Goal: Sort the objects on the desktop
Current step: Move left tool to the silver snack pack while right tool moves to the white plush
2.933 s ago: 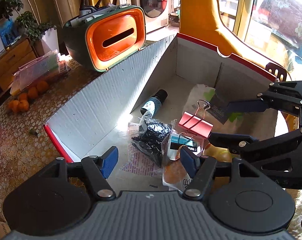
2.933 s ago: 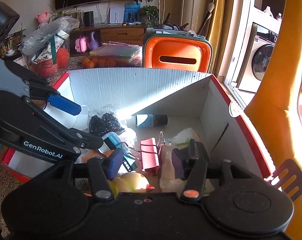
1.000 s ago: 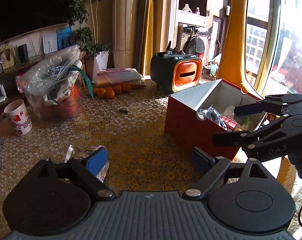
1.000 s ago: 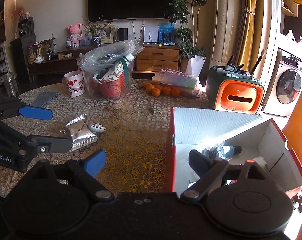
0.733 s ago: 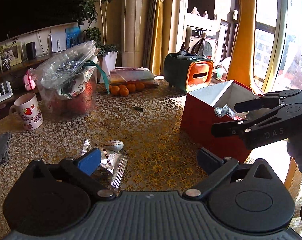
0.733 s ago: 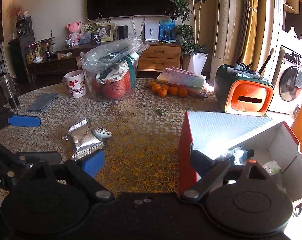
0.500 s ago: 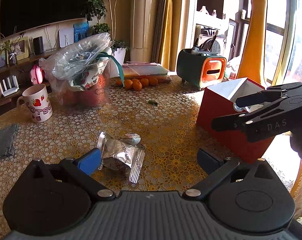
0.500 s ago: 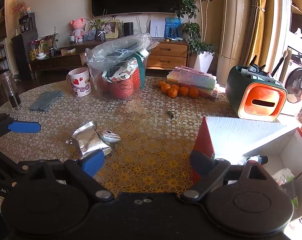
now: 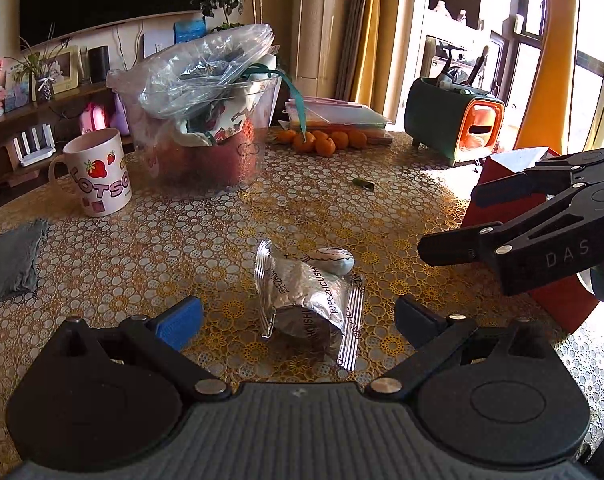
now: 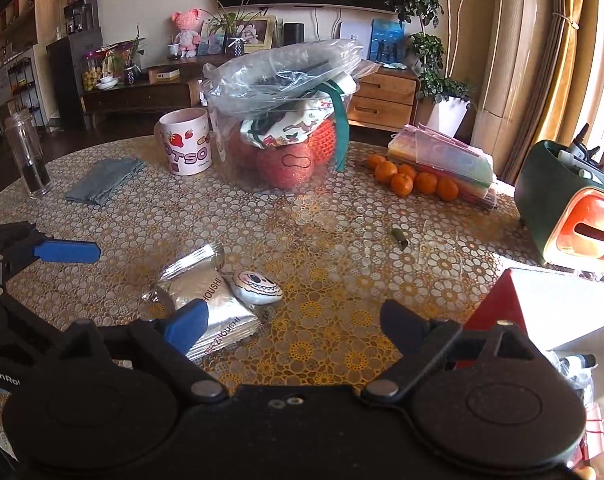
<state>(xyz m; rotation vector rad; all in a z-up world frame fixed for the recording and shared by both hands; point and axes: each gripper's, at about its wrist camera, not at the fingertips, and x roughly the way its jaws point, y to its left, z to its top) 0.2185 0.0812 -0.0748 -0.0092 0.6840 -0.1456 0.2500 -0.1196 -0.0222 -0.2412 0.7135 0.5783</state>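
Silver foil packet (image 9: pixel 314 300) lies flat on the patterned surface (image 9: pixel 182 240), crinkled, printed lettering on its face. Just beside its far end, touching or nearly so, a small white oval object (image 9: pixel 334 259) with black line drawing. Left claw (image 9: pixel 298 318) hangs over the packet, tilted downward, its jaws having just been opening and now spread wide; the packet shows between the blue pads in the left wrist view, with neither pad pressing on it. Right claw (image 10: pixel 290 326) also stands wide apart, nothing between its fingers; seen from the left wrist view it sits to the right of the packet, above the surface. Red cardboard box (image 10: pixel 542 304) with white inner walls stands at the right, well apart from the packet, a few small things visible inside. Farther back on the surface: a clear container (image 10: pixel 286 136) stuffed with plastic bags and red items, a strawberry-print mug (image 10: pixel 186 146), a folded grey cloth (image 10: pixel 102 180), a row of small oranges (image 10: pixel 414 180), a green and orange holder (image 10: pixel 570 208), and a glass jar (image 10: pixel 26 156) at the far left.
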